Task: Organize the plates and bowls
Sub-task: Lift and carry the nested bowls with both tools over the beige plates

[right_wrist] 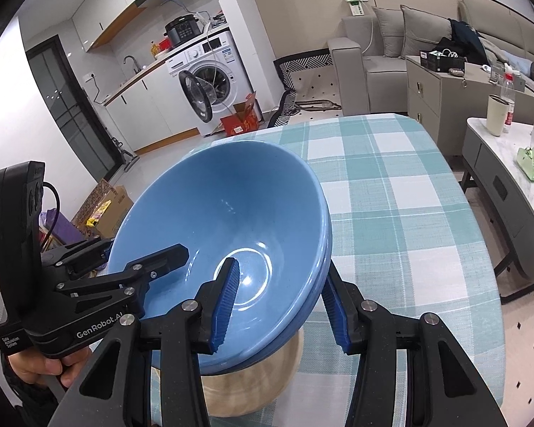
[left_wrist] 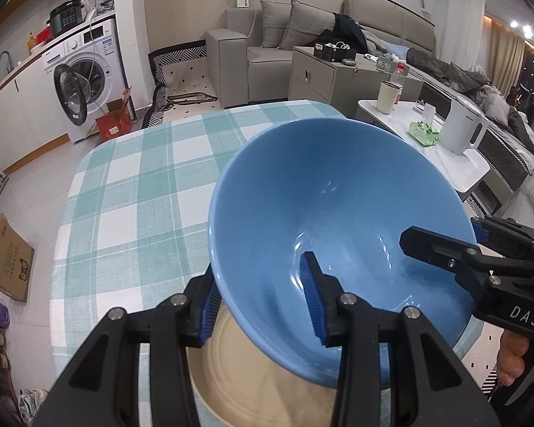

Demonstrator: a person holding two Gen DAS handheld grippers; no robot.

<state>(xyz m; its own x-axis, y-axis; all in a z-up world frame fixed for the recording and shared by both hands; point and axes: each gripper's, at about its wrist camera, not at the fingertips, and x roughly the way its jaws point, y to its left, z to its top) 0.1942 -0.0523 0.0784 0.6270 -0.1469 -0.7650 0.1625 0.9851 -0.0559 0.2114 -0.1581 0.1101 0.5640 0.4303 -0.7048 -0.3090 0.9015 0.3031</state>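
Observation:
A large blue bowl (left_wrist: 338, 192) (right_wrist: 224, 210) hangs over the teal check tablecloth (left_wrist: 131, 185) (right_wrist: 402, 199), held from both sides. My left gripper (left_wrist: 263, 306) (right_wrist: 135, 249) is shut on its near-left wall, one finger inside and one outside. My right gripper (right_wrist: 279, 309) (left_wrist: 448, 235) is shut on the opposite wall in the same way. In the right wrist view a second blue rim shows just under the first, like a nested bowl. A beige plate (left_wrist: 260, 384) (right_wrist: 252, 391) lies on the table directly below, partly hidden by the bowl.
A low white side table (left_wrist: 470, 174) (right_wrist: 487, 131) to the right carries a white kettle (left_wrist: 462, 128), a green tissue pack (right_wrist: 532, 165), a cup and a bottle. Beyond are a washing machine (left_wrist: 85, 71), a sofa (left_wrist: 267, 46) and cardboard boxes (left_wrist: 7, 259) on the floor.

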